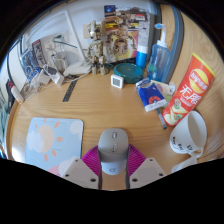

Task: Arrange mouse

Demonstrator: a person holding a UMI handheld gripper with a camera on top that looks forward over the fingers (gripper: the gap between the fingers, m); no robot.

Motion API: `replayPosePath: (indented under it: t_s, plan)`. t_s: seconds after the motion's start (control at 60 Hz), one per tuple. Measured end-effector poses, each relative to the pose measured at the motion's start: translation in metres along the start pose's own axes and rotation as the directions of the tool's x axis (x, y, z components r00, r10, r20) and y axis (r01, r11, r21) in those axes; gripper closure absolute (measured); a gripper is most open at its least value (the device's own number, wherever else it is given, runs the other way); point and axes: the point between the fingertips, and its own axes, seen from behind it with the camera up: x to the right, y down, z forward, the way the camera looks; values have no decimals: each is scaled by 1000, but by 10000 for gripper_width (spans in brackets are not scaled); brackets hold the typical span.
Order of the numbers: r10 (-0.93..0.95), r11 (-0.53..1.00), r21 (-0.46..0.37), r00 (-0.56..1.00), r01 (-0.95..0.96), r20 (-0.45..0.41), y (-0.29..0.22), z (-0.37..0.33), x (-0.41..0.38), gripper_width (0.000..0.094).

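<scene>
Grey and silver, the computer mouse (113, 148) lies on the wooden desk (95, 105) between the spread fingers of the tool (113, 172), whose magenta pads (93, 158) flank its rear with a sliver of gap at either side, so nothing is pinched. At nine o'clock from the mouse sits a pale blue mouse mat (50, 140) printed with a sun; at three o'clock a white mug (188, 135). Toward one o'clock lie a blue snack packet (151, 94) and a red crisp bag (194, 86), and near twelve o'clock stands a small white clock (117, 81).
</scene>
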Motion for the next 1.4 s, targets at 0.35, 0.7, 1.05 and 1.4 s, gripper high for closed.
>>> replayPosePath:
  t_s: [0.35,0.7,1.05,1.4]
  plan:
    - [14,955,297,995,17,-103,-134,-122,-4,628]
    - [-61,895,442,998,61,-14,-226,-205,-127,628]
    - [-162,984,80,986,158,39,-53,-41,-207,630]
    - [-124,991,-37,991,126,49,11,-4,-205,523]
